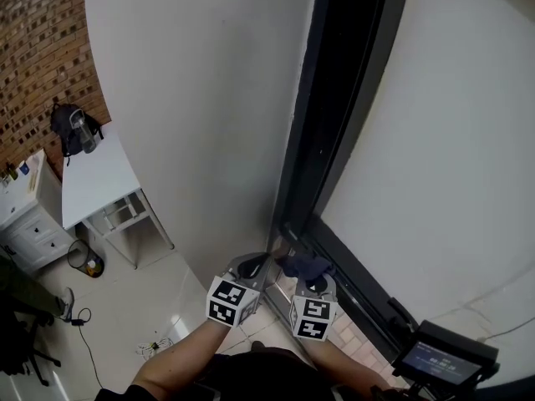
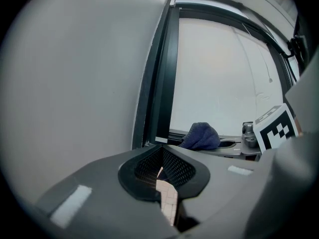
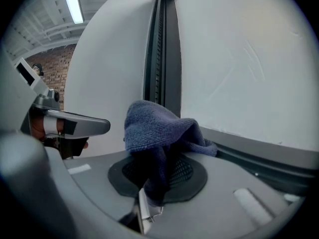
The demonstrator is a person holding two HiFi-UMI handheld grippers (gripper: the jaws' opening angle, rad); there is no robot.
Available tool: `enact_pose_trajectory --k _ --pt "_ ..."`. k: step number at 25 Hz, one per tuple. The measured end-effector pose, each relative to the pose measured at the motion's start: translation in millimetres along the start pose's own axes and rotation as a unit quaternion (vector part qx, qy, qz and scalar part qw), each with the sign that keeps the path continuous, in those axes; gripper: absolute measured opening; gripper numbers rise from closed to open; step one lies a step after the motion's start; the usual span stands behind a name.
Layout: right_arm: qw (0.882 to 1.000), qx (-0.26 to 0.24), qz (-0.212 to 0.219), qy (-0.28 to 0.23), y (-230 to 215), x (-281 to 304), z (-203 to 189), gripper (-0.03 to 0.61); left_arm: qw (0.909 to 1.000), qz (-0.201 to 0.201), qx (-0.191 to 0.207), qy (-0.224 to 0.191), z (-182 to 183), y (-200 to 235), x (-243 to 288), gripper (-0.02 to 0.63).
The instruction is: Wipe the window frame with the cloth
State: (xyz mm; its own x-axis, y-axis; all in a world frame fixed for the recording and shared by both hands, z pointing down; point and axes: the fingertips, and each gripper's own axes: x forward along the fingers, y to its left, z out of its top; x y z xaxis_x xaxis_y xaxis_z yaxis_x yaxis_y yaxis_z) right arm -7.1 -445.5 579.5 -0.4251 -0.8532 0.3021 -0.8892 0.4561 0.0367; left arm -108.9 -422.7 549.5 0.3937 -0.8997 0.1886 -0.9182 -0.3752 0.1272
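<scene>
The dark window frame rises between a white wall and a pale pane, and its bottom rail runs off to the lower right. My right gripper is shut on a dark blue cloth that bunches over its jaws at the frame's lower corner. In the right gripper view the cloth drapes across the gripper in front of the frame. Just left of it, my left gripper is shut on nothing. Seen from the left gripper, the cloth lies against the frame.
A white wall stands left of the frame and the pane right of it. Far below on the left are a white table with a black backpack, a white cabinet and a brick wall. A small screen device sits lower right.
</scene>
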Motion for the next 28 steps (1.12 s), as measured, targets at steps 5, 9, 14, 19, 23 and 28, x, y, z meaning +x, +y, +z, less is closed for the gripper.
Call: enact_pose_trajectory --k 5,9,14,19,23,28 --pt "1.0 0.009 -0.002 -0.004 6.7 15.2 6.7 0.058 0.9999 -0.007 0.012 0.007 1.0 10.4 0.4 -0.006" --pt "1.0 0.016 -0.027 -0.003 8.0 23.3 6.5 0.058 0.9991 -0.035 0.019 0.011 2.2 10.2 -5.8 -0.006" --pt "0.998 0.034 -0.052 -0.005 7.4 33.3 8.3 0.058 0.9964 -0.079 0.024 0.018 2.7 6.5 -14.7 -0.006" --pt "0.997 0.04 -0.061 -0.009 10.8 44.5 12.7 0.058 0.9938 -0.105 0.029 0.018 3.2 14.7 -21.5 -0.006" --pt "0.997 0.049 -0.063 -0.01 10.7 43.4 13.0 0.058 0.9923 -0.118 0.031 0.02 1.2 19.6 -27.7 -0.006" --pt "0.996 0.041 -0.079 -0.012 22.1 37.2 18.0 0.058 0.9895 -0.139 0.036 0.018 2.6 19.5 -35.3 -0.006"
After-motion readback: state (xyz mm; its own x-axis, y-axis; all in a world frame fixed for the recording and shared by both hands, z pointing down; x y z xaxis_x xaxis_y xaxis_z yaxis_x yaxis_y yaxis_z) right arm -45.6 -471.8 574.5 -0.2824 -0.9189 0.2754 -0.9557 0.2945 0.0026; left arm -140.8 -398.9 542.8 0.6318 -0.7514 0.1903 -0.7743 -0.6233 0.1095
